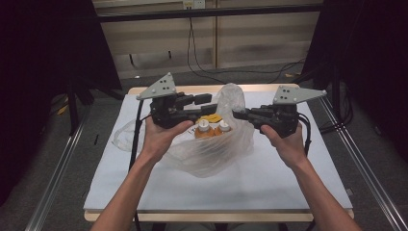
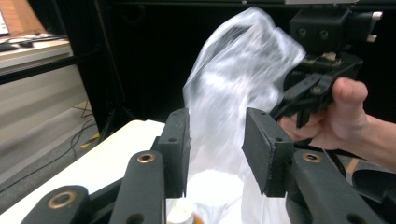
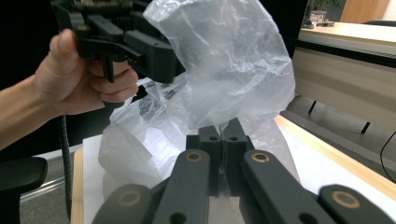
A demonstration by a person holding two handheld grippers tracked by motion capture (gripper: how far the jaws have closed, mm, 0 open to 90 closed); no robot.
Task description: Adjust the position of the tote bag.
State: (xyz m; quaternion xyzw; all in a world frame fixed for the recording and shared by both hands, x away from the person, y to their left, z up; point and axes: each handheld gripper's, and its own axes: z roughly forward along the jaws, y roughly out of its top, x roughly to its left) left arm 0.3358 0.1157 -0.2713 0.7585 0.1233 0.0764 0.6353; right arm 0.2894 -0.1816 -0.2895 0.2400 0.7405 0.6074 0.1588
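My right gripper (image 3: 223, 140) is clamped on the plastic bag (image 1: 226, 139), pinching its rim; my left gripper (image 2: 215, 149) stands apart, film between its jaws (unpinched). Bottles (image 1: 211, 127) already sit inside the bag; closing its mouth seems left to do.

We see our right gripper (image 3: 223, 140) pinching the clear plastic bag (image 3: 224, 70) between closed jaws; beyond the bag, up left, our left hand (image 3: 84, 77) grips the left gripper (image 3: 135, 44).
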